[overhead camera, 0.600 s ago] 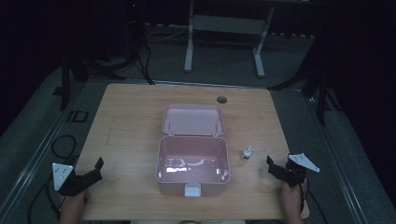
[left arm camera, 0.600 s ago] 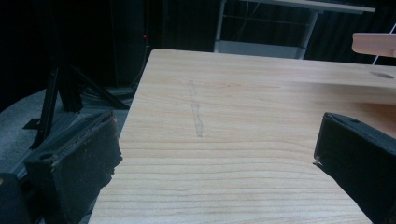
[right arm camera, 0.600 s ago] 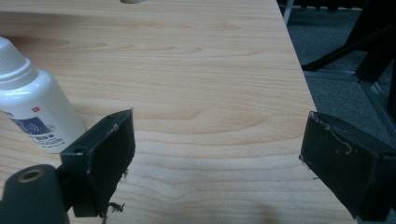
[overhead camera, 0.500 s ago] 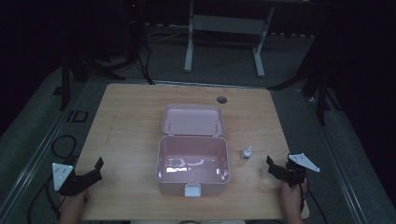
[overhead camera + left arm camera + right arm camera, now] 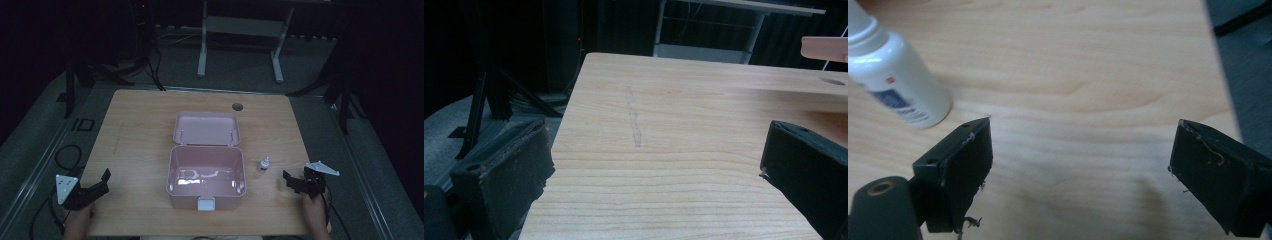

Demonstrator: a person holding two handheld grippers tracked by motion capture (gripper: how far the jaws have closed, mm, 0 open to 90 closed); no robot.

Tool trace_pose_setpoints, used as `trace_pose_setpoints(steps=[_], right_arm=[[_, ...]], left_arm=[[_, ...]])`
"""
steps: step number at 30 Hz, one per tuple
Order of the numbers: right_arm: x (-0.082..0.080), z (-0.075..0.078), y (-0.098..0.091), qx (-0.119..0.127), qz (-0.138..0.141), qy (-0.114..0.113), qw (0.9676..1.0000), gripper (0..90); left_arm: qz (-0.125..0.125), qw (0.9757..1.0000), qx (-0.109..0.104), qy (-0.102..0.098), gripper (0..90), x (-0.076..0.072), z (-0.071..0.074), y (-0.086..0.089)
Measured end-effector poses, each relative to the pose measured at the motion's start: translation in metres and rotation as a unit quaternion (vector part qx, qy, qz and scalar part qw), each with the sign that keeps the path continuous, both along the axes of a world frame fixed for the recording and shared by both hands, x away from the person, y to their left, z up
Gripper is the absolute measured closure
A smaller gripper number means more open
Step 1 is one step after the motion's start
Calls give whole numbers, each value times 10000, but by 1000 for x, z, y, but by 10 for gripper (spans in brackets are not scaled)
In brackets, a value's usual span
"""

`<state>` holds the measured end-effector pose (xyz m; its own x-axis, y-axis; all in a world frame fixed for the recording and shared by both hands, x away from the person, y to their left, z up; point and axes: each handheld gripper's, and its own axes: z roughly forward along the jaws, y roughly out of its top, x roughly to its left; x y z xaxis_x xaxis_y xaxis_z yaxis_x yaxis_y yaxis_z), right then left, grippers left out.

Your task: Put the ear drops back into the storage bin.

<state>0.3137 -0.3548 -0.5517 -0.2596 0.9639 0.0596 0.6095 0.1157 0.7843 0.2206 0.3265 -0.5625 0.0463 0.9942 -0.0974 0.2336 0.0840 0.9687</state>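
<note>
bottle [image 5: 895,90]: top cut off by the upper left edge in the right gripper view; label print too small to read. pink box [image 5: 825,48]: just a corner of the lid enters the left gripper view, blurred. both forearms cut off at the bottom of the high view

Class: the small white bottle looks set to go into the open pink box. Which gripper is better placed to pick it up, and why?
The right gripper. Its jaws stand open near the small white bottle. The left gripper is beyond the pink box, at the table's far-left edge.
</note>
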Motion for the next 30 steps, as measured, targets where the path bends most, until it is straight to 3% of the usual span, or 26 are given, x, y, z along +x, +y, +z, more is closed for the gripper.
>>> trace_pose_setpoints(steps=[1,2,3,9,12,18,23,30], right_arm=[[1,0,-2,7,83,215,9997,99],[1,0,-2,7,83,215,9997,99],[2,2,-3,-92,166,423,9989,99],[3,10,-3,-264,416,727,9961,99],[3,17,0,-568,590,936,9922,99],[3,26,4,-850,801,1292,9847,99],[4,29,8,-1061,1046,1645,9751,99],[3,31,13,-1469,1296,2222,9551,99]], left_arm=[[0,10000,0,0,5,0,0,0],[2,10000,1,-2,5,0,0,0],[-1,10000,3,-1,4,0,0,0],[-1,10000,-2,0,5,0,0,0],[-9,10000,2,-2,5,0,0,0],[-14,10000,0,-2,5,0,0,0],[-19,10000,0,-6,5,0,0,0],[-23,10000,1,1,5,0,0,0]])
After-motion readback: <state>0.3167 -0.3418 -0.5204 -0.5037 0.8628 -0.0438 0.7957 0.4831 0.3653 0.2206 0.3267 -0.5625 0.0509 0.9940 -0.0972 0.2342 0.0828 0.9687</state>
